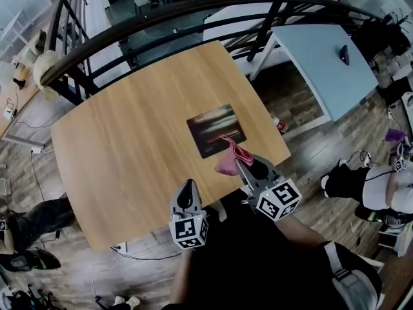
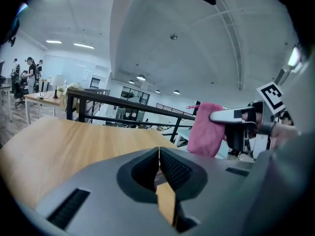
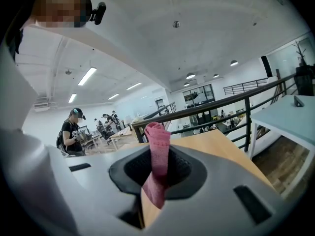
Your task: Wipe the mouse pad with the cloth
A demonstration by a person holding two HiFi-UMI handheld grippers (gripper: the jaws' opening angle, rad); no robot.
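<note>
A dark mouse pad point(image 1: 216, 130) with a sunset picture lies on the right half of the wooden table point(image 1: 129, 141). My right gripper point(image 1: 242, 158) is shut on a pink cloth point(image 1: 231, 156), which hangs over the pad's near edge. In the right gripper view the cloth point(image 3: 157, 156) stands pinched between the jaws. The left gripper point(image 1: 188, 187) hovers at the table's near edge, jaws together and nothing between them. From the left gripper view the cloth point(image 2: 205, 128) and the right gripper show to the right.
A black curved railing point(image 1: 193, 18) runs behind the table. A pale blue table point(image 1: 322, 63) stands to the right. People sit on the floor at left point(image 1: 26, 231) and right point(image 1: 368, 186). Cables lie on the wooden floor point(image 1: 303, 102).
</note>
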